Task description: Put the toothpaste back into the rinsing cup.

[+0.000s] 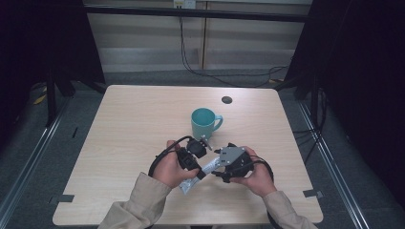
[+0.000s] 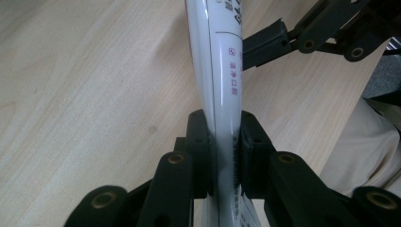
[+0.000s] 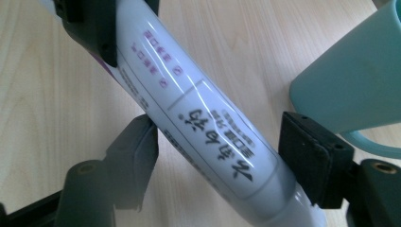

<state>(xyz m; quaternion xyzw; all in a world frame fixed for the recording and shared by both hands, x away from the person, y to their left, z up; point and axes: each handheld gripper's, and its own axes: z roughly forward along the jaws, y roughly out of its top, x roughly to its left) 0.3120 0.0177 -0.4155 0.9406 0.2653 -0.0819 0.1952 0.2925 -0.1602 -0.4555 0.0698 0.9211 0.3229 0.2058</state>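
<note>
A white tube (image 1: 206, 168) with printed text hangs just above the table (image 1: 138, 124), held between both hands. My left gripper (image 2: 223, 137) is shut on the tube's flat crimped end (image 2: 222, 71). My right gripper (image 3: 222, 151) stands open around the tube's round body (image 3: 208, 113), one pad on each side and not clamped. In the high view the left gripper (image 1: 198, 172) and right gripper (image 1: 218, 167) face each other near the front middle. The left gripper's black pads (image 3: 94, 28) grip the tube's far end in the right gripper view.
A teal mug (image 1: 204, 122) stands upright just behind the grippers, handle to the right; its wall (image 3: 350, 80) is close to my right jaw. A small dark round hole (image 1: 227, 99) sits near the table's far edge. Beige sleeves come in from the bottom.
</note>
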